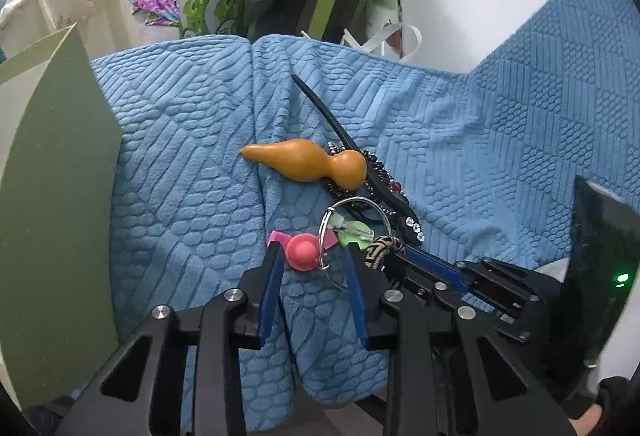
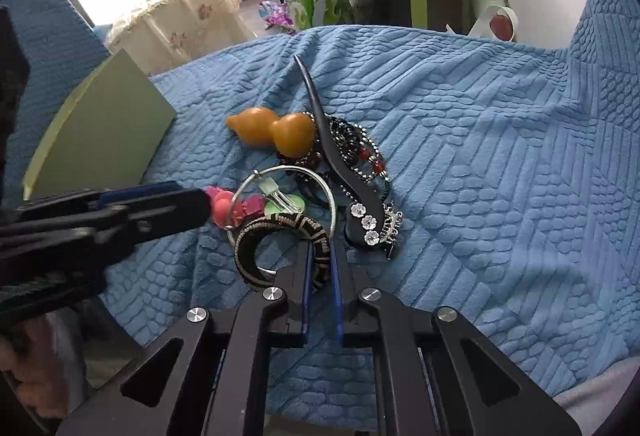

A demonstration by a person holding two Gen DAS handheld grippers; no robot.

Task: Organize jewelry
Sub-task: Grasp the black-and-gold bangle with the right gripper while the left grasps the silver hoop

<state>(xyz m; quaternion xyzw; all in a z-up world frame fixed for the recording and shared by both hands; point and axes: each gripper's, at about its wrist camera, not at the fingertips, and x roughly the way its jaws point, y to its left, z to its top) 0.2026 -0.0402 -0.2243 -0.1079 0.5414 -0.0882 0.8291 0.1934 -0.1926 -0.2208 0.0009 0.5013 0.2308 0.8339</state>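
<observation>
**Item count on the blue blanket**

1 orange gourd (image 2: 272,130). 1 black hair stick (image 2: 340,160) with 3 white flowers. 1 woven black-and-tan bangle (image 2: 280,232). 1 thin silver hoop (image 2: 320,182). 1 pink charm (image 2: 224,210). 1 green board (image 2: 104,128). Beaded strands (image 2: 360,152) tangled, count unclear.

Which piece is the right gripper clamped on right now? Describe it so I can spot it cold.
On the blue textured blanket there is one heap of jewelry just ahead of the right gripper. At the heap's near edge lies the woven bangle, a thick C-shaped band. Unlike the thin silver ring behind it, it is wrapped in black-and-tan patterned weave.
</observation>
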